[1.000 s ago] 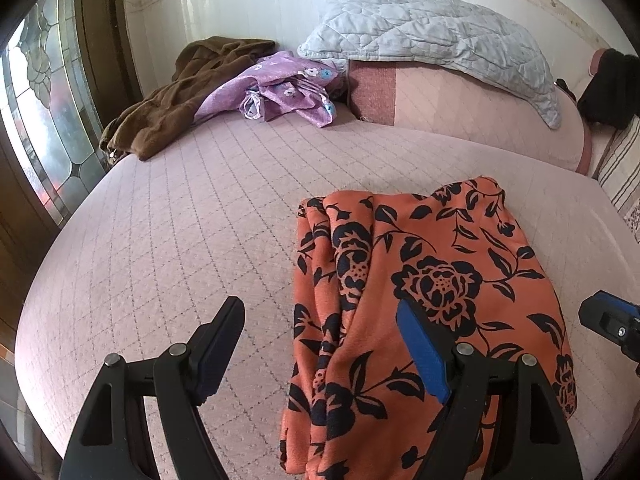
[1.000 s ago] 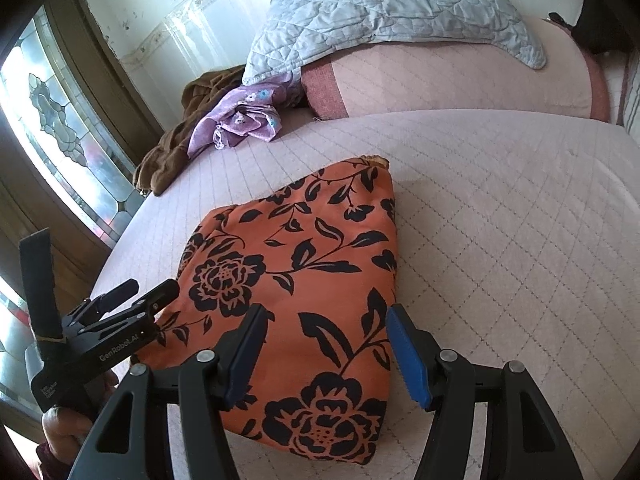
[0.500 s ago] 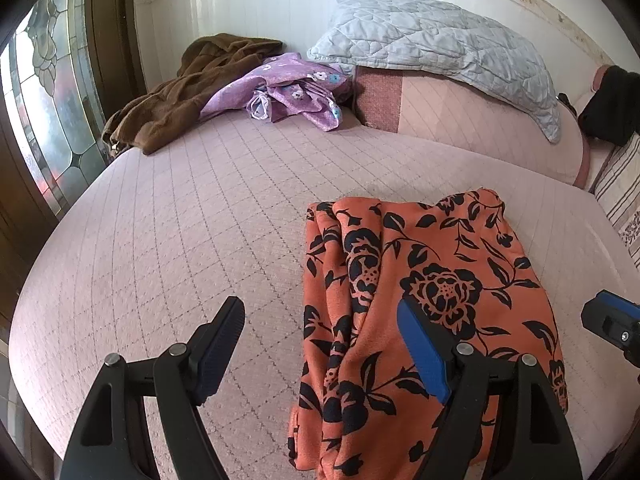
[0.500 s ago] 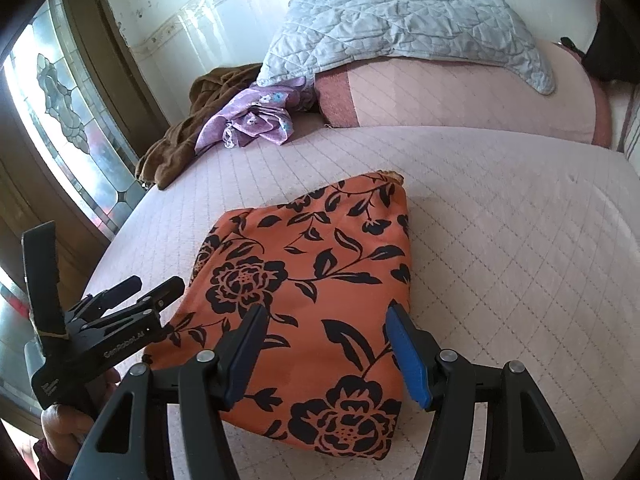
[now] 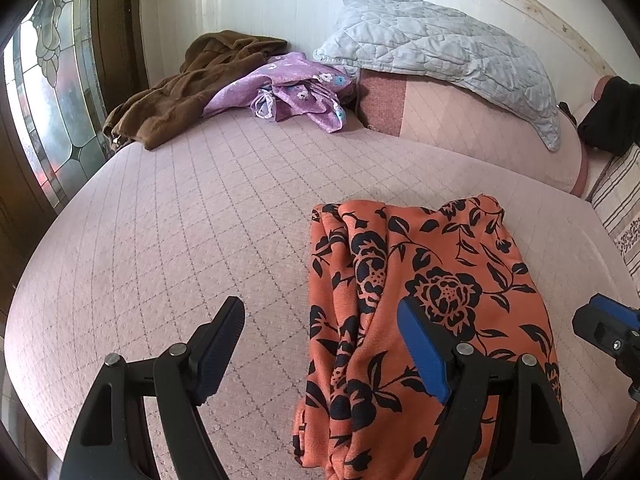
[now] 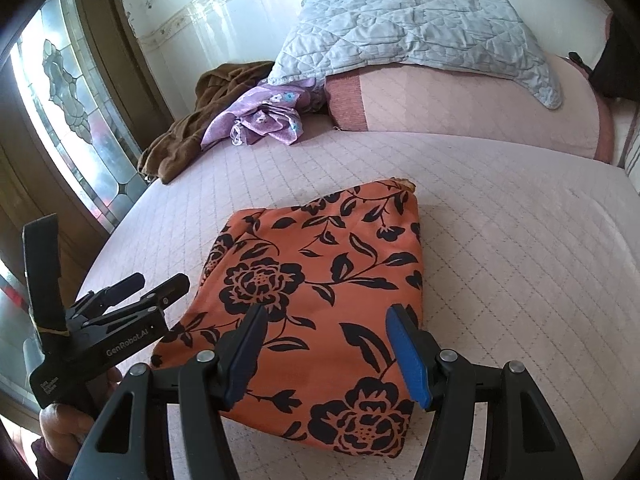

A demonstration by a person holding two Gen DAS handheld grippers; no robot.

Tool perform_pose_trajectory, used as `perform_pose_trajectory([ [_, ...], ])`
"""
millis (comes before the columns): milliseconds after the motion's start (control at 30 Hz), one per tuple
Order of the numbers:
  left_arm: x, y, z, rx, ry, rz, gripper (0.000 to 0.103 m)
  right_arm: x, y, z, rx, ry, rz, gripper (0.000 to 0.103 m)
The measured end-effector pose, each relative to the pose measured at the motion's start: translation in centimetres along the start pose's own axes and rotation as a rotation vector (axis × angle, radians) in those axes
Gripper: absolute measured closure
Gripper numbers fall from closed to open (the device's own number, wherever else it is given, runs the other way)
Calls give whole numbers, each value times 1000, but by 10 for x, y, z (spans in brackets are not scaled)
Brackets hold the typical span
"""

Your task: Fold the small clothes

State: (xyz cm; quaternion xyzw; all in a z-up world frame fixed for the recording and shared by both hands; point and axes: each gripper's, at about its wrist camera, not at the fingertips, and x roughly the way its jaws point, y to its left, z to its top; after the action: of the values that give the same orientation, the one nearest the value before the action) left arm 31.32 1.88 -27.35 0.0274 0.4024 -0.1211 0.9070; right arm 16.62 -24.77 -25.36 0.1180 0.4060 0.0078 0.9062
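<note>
Right wrist view: folded cloth [image 6: 320, 280] lying mid-bed [image 6: 520, 240], room all round; right gripper [image 6: 324, 352] and left gripper [image 5: 320, 352] hovering, fingers released.

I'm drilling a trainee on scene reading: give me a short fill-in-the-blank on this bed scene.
1. The folded orange garment has a black ____ print.
2. Both the left gripper and right gripper are ____.
3. The purple garment lies beside a ____ one.
4. The grey quilt lies on a ____ bolster.

Missing: floral; open; brown; pink
</note>
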Motion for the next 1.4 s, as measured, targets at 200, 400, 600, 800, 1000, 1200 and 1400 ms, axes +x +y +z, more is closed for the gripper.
perform_pose_trajectory([
  [200,5,-3,1,4,19,-17,24,7,-5,0,19,9,1,37],
  [400,27,-3,4,-36,150,-197,24,24,-30,2,86,48,15,35],
  [600,49,12,6,-111,255,-352,24,48,-81,2,236,115,87,34],
  [800,68,25,7,-186,321,-453,24,92,-123,-6,435,193,256,29],
  [1000,85,20,1,-213,381,-518,25,130,-126,-13,566,178,439,25],
  [1200,78,4,1,-154,316,-471,51,141,-85,-2,428,164,353,38],
  [1400,57,-29,9,-50,220,-444,69,116,-67,1,326,96,280,64],
])
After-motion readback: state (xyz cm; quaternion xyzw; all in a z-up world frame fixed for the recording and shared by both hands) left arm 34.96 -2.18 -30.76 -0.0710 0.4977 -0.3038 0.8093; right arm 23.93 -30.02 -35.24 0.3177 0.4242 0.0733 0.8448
